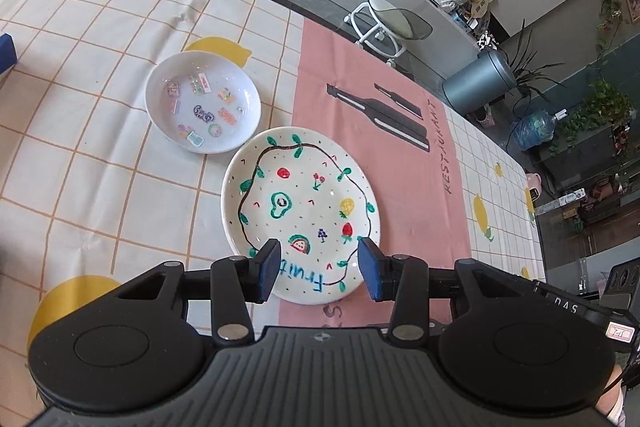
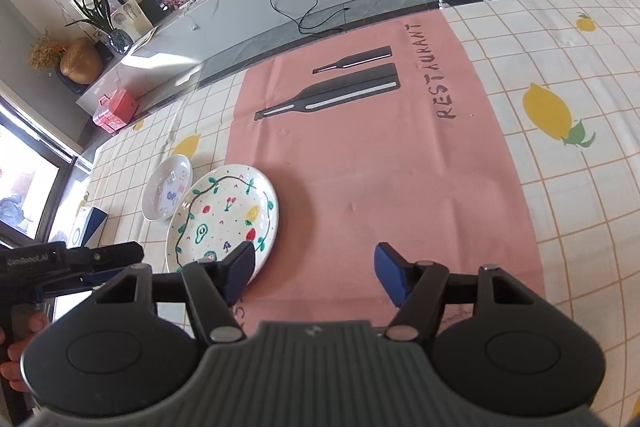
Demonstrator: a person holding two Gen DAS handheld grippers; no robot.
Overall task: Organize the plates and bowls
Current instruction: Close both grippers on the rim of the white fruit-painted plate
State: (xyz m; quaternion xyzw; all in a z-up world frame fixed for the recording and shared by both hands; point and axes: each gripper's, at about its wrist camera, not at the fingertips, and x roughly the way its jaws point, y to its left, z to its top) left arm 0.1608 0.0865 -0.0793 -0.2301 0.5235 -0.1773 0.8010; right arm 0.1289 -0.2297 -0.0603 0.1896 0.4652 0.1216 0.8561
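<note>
My left gripper [image 1: 318,269] hangs nearest, its blue pads parted about halfway with nothing pressed between them — beyond them, framed in the gap, lies the near rim of the round white ceramic plate painted with fruits and a green vine [image 1: 300,211]. My right gripper [image 2: 314,273] stands wider and holds nothing either; that same plate sits off its left finger, and under its gap there is only the pink cloth placemat printed with black bottles [image 2: 380,167].

The risk, as I judge it, is in the rim: the plate lies flat on the cloth, half on the pink mat and half on the lemon-print checked tablecloth [image 1: 80,167], so a pad coming down on the glaze instead of around the edge could skid it or tip it. Just past the far rim, a little to the left, sits the small white shallow bowl with colourful sticker-like pictures inside [image 1: 203,102], very near but apparently apart — a pushed plate would knock into it.

My two grippers are close together here, so they could clash over the plate. Farther out, a blue box [image 2: 86,227] lies beyond the bowl's left; nothing else blocks the way.
</note>
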